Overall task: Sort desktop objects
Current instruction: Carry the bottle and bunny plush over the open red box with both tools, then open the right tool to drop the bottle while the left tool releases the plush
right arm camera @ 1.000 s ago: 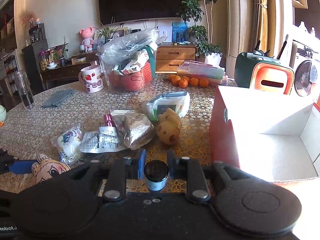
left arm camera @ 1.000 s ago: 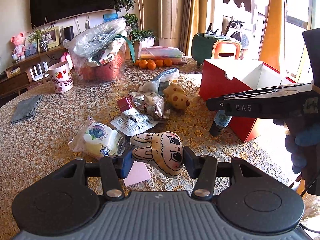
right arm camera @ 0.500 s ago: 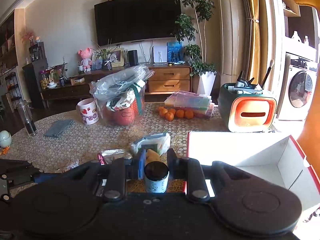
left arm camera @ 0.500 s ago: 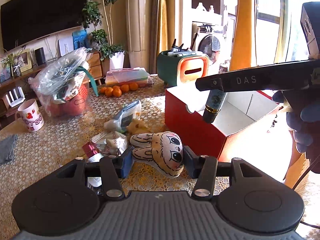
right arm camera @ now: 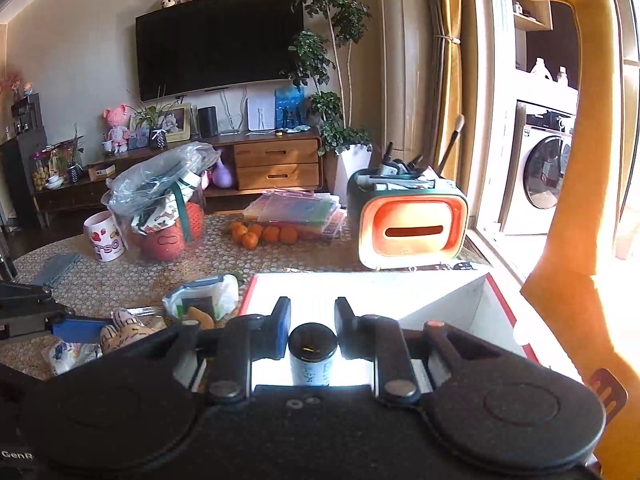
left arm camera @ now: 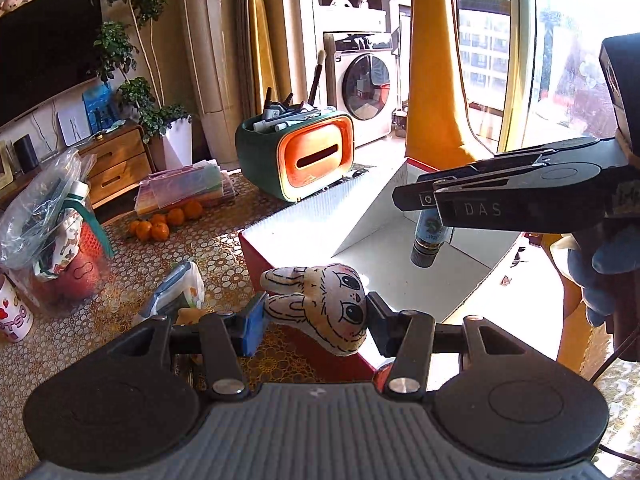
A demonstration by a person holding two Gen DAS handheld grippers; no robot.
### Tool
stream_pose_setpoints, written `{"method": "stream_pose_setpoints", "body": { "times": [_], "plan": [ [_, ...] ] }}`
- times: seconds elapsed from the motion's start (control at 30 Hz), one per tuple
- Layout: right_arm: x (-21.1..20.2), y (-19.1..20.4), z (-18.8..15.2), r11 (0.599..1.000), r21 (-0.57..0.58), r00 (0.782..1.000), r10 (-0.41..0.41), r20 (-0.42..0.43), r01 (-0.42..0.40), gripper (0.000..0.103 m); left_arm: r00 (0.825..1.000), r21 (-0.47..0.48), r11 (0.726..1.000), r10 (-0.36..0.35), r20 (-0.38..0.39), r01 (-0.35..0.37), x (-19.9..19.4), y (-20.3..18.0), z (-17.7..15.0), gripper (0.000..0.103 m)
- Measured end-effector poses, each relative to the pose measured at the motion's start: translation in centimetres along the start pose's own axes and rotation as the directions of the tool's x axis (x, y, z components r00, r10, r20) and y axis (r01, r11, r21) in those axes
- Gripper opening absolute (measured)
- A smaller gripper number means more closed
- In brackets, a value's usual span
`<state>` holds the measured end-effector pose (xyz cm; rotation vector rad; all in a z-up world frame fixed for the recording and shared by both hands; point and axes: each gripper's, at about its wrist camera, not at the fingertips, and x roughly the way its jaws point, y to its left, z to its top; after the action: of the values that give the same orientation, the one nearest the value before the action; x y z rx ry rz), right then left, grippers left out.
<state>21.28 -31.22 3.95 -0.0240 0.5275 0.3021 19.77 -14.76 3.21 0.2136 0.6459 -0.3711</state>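
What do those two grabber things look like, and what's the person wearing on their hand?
Both are black, with round discs and silver screws on jointed finger arms. The left gripper has a ribbed grey body, one blue pad and one dark pad. The right gripper has a speckled black body; its side reads "DAS" in white, and a thin dark cable hangs behind it. The hand holding it wears a blue glove.

The left wrist view looks forward and down over the left claw (left arm camera: 314, 318), close above the open red cardboard box with white inside (left arm camera: 404, 264), facing the window side. The right wrist view looks along the right claw (right arm camera: 310, 334) across the patterned surface (right arm camera: 280, 258) toward the wall television (right arm camera: 218, 40). Both share the box (right arm camera: 492, 308) and the green-and-orange tissue holder (left arm camera: 296, 156) (right arm camera: 408, 220).
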Motion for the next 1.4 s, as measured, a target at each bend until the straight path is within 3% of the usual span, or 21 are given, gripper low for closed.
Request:
{"method": "stream_pose_setpoints", "body": {
  "times": [0.2, 0.5, 0.67, 0.73, 0.87, 1.07, 1.27, 1.33, 1.4],
  "plan": [
    [1.1, -3.7, -1.6, 0.997, 0.037, 0.997, -0.063, -0.033, 0.064, 0.022, 0.999, 0.037, 0.999, -0.027, -0.035, 0.028, 3.8, -1.7, 2.3, 0.051],
    [3.6, -6.4, -3.2, 0.993, 0.024, 0.990, -0.110, -0.093, 0.113, 0.022, 0.984, 0.106, 0.992, -0.048, -0.171, 0.067, 10.0, -4.0, 3.4, 0.051],
    [5.0, -7.0, -3.7, 0.992, 0.008, 0.983, -0.127, -0.130, 0.129, 0.022, 0.961, 0.142, 0.986, -0.044, -0.273, 0.085, 13.1, -4.8, 3.4, 0.051],
    [5.4, -7.2, -3.9, 0.991, 0.003, 0.981, -0.130, -0.146, 0.131, 0.015, 0.949, 0.158, 0.983, -0.044, -0.311, 0.098, 13.9, -5.2, 3.3, 0.051],
    [6.0, -7.7, -3.9, 0.991, 0.017, 0.977, -0.130, -0.171, 0.135, 0.015, 0.930, 0.190, 0.974, -0.047, -0.364, 0.123, 14.9, -5.8, 3.0, 0.051],
    [6.6, -8.1, -4.2, 0.990, 0.029, 0.971, -0.127, -0.204, 0.135, 0.019, 0.888, 0.156, 0.980, -0.040, -0.459, 0.125, 16.6, -5.4, 2.4, 0.052],
    [6.9, -8.5, -5.0, 0.991, 0.045, 0.968, -0.112, -0.223, 0.125, 0.025, 0.891, 0.169, 0.980, -0.021, -0.453, 0.109, 16.8, -5.4, 2.2, 0.052],
    [6.9, -8.6, -5.2, 0.991, 0.049, 0.968, -0.110, -0.224, 0.124, 0.030, 0.896, 0.176, 0.981, -0.001, -0.444, 0.088, 16.7, -5.4, 2.3, 0.056],
    [6.9, -8.6, -5.3, 0.991, 0.053, 0.969, -0.104, -0.225, 0.119, 0.035, 0.899, 0.176, 0.982, 0.022, -0.438, 0.062, 16.6, -5.4, 2.3, 0.066]
  ]
}}
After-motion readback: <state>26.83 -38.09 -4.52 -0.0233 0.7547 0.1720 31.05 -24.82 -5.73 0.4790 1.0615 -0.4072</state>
